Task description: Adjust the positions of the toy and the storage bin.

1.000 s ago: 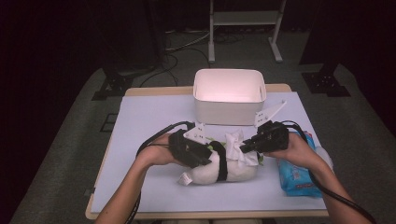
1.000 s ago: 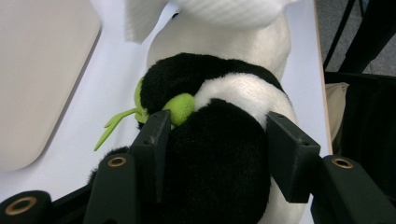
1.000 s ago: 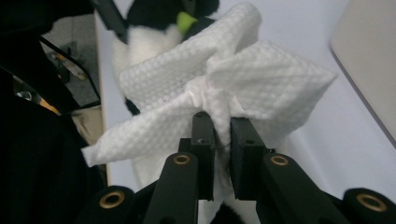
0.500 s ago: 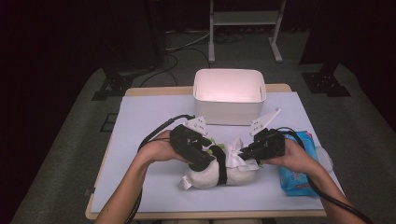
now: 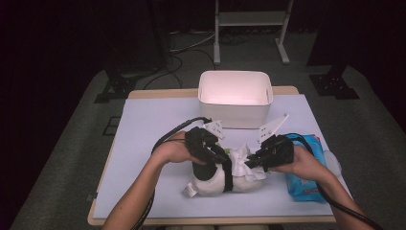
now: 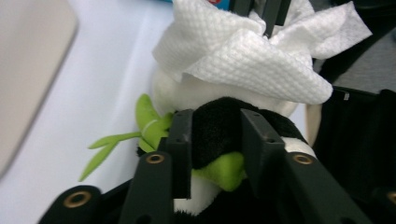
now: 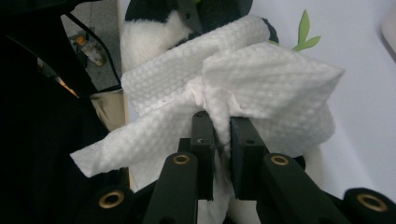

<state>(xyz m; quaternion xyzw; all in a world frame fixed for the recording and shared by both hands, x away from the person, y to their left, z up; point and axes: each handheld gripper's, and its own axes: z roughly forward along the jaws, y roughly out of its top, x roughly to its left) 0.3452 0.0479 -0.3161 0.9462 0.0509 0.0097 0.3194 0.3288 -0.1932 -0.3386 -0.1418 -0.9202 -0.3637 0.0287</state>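
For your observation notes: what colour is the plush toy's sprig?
Green sprig, clearest in the left gripper view.

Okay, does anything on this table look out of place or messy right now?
Nothing is spilled or damaged. The plush panda lies on its side on the table mat, held by the left hand-held gripper, while the right hand-held gripper pinches a crumpled wipe against it. The white bin stands upright.

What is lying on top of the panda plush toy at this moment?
A crumpled white wipe, pinched by the right gripper, lies over the panda plush toy. The left gripper clamps its black arm. The plush's face beneath the wipe is hidden.
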